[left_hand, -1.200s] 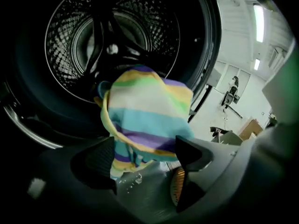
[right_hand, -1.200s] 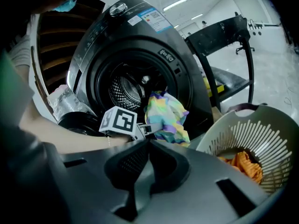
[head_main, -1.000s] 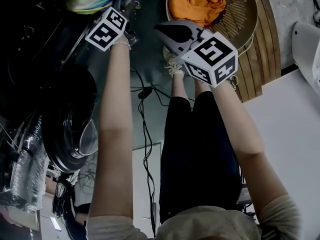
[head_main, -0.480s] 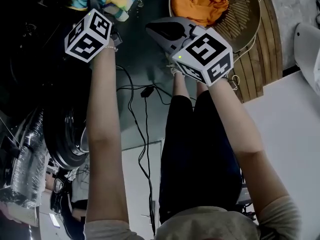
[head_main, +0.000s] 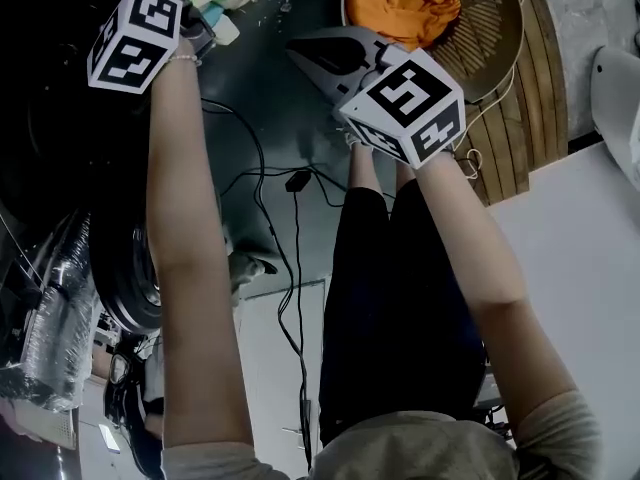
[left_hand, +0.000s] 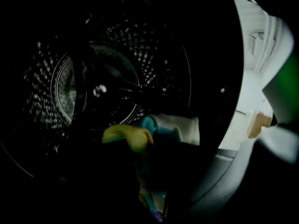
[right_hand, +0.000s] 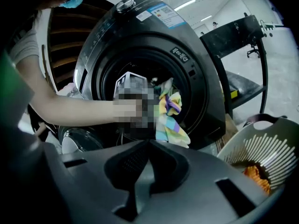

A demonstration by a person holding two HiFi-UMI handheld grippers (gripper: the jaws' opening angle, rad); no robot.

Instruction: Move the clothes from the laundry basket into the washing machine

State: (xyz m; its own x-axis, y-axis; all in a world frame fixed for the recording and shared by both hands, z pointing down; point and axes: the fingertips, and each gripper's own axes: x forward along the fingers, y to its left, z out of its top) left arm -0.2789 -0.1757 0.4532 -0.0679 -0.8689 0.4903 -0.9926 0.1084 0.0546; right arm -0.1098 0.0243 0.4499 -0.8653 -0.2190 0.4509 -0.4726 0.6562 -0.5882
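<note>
My left gripper [head_main: 203, 28] has just been closing its jaws, and now they are narrow and pinch the multicoloured cloth [right_hand: 170, 113]. The cloth hangs at the open mouth of the washing machine [right_hand: 201, 73], in front of the dark drum [left_hand: 65, 87]. My right gripper [right_hand: 148, 143] is empty, its jaws together, near the laundry basket [right_hand: 280, 143], where an orange garment [head_main: 400, 8] lies.

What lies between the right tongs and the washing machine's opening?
Right gripper view: the person's left forearm and a colourful cloth before the opening.
</note>
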